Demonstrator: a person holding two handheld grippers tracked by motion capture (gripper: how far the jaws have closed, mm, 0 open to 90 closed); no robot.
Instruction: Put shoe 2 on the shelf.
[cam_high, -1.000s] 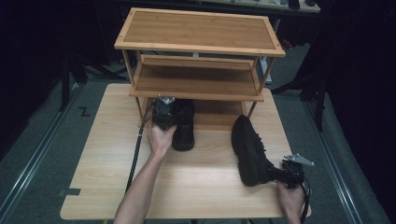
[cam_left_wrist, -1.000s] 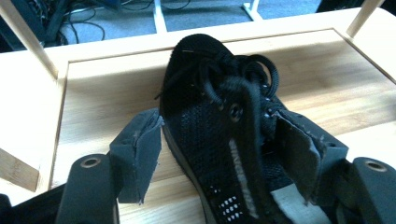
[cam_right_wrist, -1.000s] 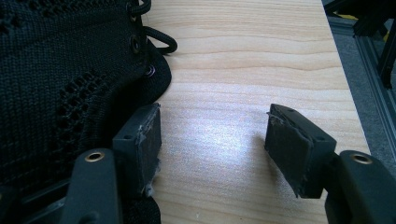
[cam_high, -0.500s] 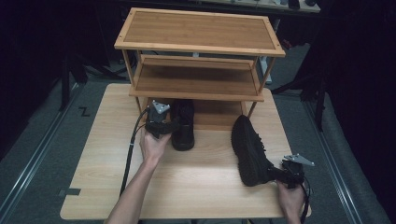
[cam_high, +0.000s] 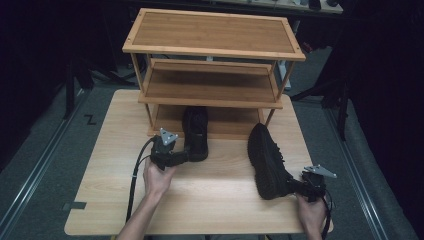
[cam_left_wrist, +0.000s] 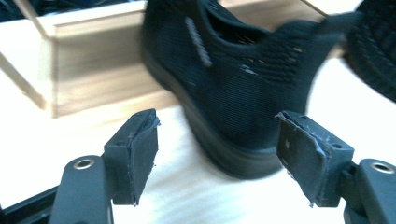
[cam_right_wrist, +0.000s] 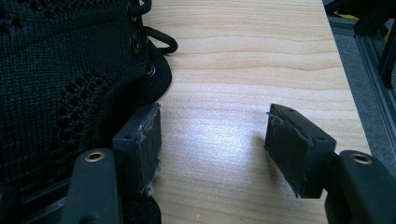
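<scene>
A wooden shoe rack (cam_high: 210, 90) stands across the far half of the table (cam_high: 115, 200); one black shoe (cam_high: 196, 132) sits toe-in on its bottom tier, heel jutting out; bare shelf lies open beside it; a second black shoe (cam_high: 267, 160) blocks the right side; the near table edge is open.

Left shoe (cam_left_wrist: 243, 93) blurred, toe cut off at top edge, right shoe (cam_right_wrist: 60, 84) perhaps half cropped.
</scene>
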